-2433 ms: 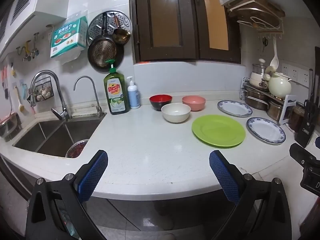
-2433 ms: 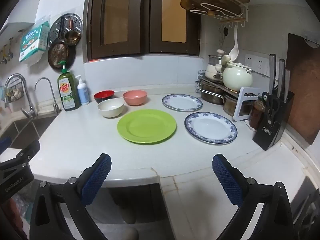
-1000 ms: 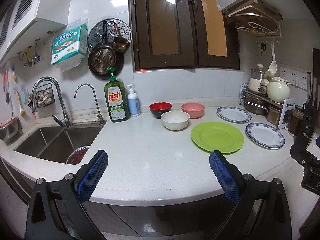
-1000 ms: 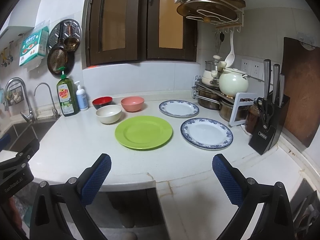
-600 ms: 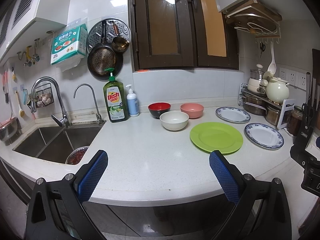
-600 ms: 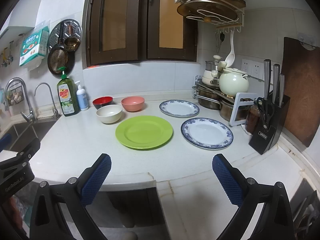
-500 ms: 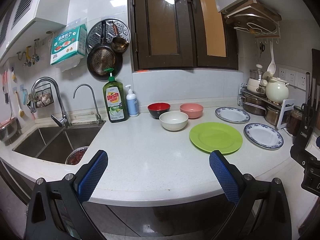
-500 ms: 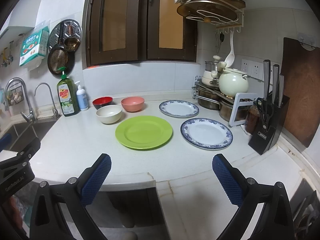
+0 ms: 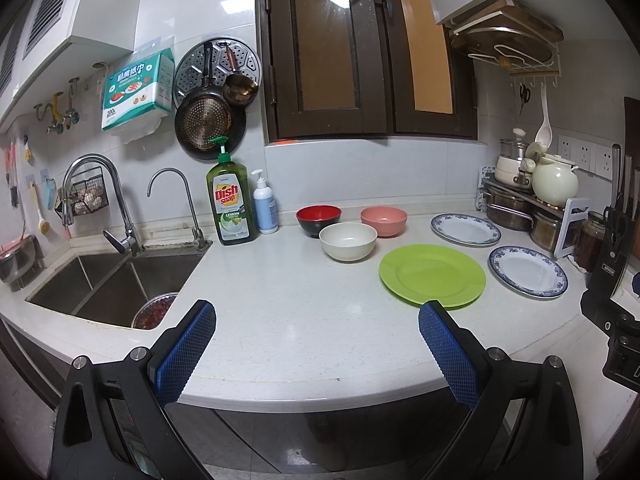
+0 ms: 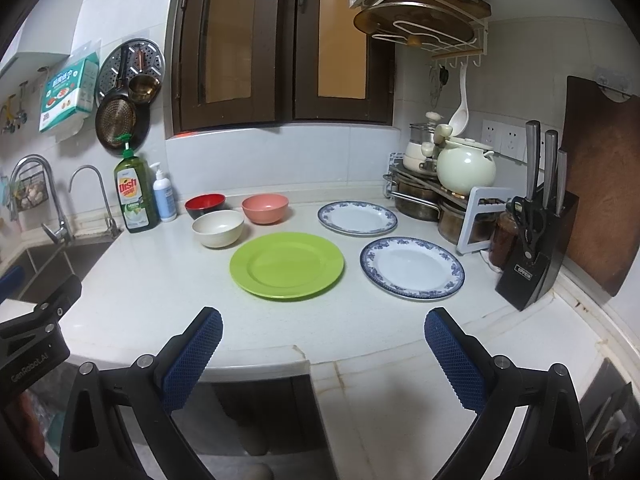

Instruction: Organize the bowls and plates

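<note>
Both my jaws gape wide, empty, short of the counter [image 10: 168, 280]. Green plate [image 10: 287, 265] dead ahead at 12, looks light plastic, flat: pinch the rim. Two blue-rimmed plates [image 10: 412, 267] at 1–2 look glazed ceramic, slick, breakable. Three round bowls [image 10: 218, 227] at 11: grip a wall.

Left gripper [image 9: 316, 328] hung wide apart off the worktop's [image 9: 280, 312] front edge; sink [image 9: 116, 280] contents perhaps berries.
</note>
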Demonstrator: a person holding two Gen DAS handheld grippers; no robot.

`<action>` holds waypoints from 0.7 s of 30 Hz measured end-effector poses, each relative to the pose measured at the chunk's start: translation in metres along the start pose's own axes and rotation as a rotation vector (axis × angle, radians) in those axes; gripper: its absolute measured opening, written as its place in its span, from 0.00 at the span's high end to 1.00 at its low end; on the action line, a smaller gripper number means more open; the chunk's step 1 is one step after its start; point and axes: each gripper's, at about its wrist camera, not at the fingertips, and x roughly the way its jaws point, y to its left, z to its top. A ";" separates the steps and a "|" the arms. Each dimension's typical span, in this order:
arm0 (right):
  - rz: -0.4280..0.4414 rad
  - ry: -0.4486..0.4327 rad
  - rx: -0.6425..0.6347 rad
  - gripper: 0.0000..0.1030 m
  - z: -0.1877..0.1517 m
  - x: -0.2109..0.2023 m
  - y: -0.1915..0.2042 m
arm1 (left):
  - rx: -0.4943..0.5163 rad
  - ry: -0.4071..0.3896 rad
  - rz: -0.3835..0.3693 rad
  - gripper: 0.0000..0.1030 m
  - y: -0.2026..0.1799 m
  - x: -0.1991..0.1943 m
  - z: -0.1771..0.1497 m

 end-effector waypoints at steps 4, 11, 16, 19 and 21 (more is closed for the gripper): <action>-0.001 0.000 -0.001 0.01 0.000 0.000 0.000 | 0.000 0.001 0.000 0.00 0.000 0.000 0.000; -0.002 0.004 -0.001 0.01 0.001 0.000 0.000 | 0.000 0.005 0.003 0.00 0.002 0.003 0.001; -0.002 0.010 -0.002 0.01 0.003 0.004 0.000 | -0.003 0.017 0.004 0.00 0.002 0.008 0.003; 0.003 0.017 0.003 0.01 0.002 0.008 0.000 | 0.000 0.031 0.004 0.00 0.003 0.015 0.005; 0.000 0.024 0.005 0.01 0.002 0.011 0.001 | 0.003 0.040 -0.013 0.00 0.004 0.021 0.008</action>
